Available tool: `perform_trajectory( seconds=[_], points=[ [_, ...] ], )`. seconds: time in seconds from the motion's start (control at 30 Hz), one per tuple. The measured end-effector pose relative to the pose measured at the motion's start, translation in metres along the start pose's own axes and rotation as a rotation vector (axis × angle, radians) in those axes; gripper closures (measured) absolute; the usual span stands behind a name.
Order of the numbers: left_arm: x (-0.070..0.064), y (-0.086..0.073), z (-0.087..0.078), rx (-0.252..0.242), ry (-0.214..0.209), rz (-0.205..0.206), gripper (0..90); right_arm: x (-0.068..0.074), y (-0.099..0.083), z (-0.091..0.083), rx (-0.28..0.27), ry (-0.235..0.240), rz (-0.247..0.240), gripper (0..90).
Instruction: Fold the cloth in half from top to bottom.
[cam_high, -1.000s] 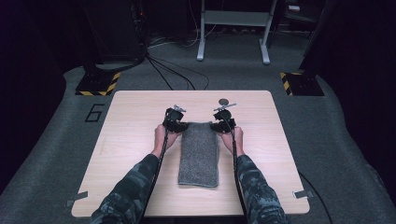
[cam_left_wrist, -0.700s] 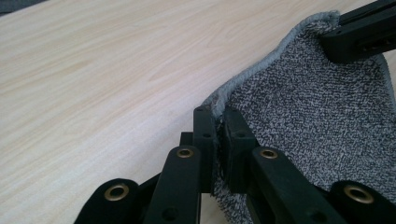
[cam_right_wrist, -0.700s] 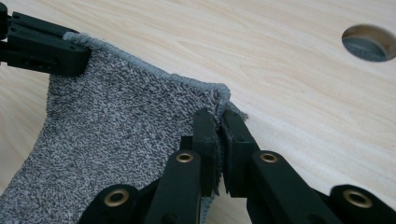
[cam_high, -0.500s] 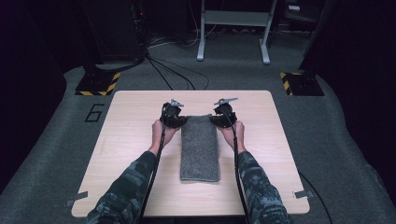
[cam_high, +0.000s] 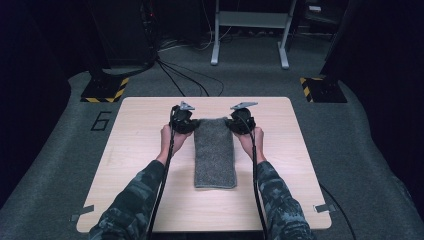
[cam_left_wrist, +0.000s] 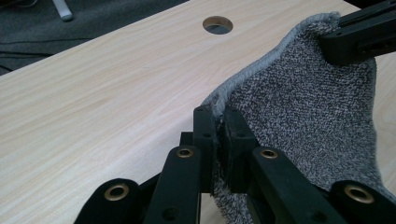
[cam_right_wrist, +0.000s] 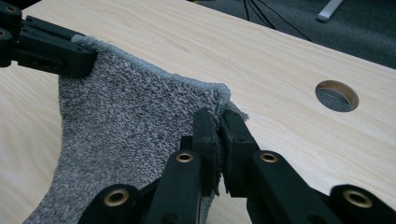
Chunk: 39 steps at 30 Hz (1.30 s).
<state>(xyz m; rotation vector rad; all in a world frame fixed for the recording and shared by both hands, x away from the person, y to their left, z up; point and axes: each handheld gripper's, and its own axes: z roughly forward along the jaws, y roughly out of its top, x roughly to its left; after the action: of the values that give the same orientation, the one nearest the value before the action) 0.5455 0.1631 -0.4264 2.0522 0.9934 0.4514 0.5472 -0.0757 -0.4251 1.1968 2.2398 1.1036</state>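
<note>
At centre-left of the high view, the left gripper pinches the towel's far left corner. The towel runs down mid-frame on the table. At centre-right, the right gripper pinches its far right corner.

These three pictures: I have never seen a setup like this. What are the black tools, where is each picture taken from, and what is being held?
A person sits at a wooden table and holds a hand-operated gripper in each hand; no robot arm is involved. The high view looks down from above the person, with the left gripper at the left and the right gripper at the right. The other two pictures come from cameras riding on those grippers, looking along their black jaws. On the table lies a grey towel, folded into a long strip. Each gripper is shut on one far corner of the towel, lifting that end slightly. A round hole is cut in the tabletop beyond it.
</note>
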Motion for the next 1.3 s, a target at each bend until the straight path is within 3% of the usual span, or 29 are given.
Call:
perform_trajectory(
  seconds=[0.2,0.67,1.3],
  points=[
    [-0.006,-0.004,-0.005,-0.003,-0.015,0.025,85.2,0.005,-0.010,-0.008,-0.010,0.006,-0.024,85.7],
    [-0.017,-0.024,-0.018,0.003,-0.058,0.019,84.6,0.019,-0.029,-0.025,-0.034,0.027,-0.069,85.6],
    [-0.035,-0.042,-0.030,0.023,-0.084,0.046,83.6,0.037,-0.058,-0.044,-0.038,0.052,-0.082,85.4]
  ],
)
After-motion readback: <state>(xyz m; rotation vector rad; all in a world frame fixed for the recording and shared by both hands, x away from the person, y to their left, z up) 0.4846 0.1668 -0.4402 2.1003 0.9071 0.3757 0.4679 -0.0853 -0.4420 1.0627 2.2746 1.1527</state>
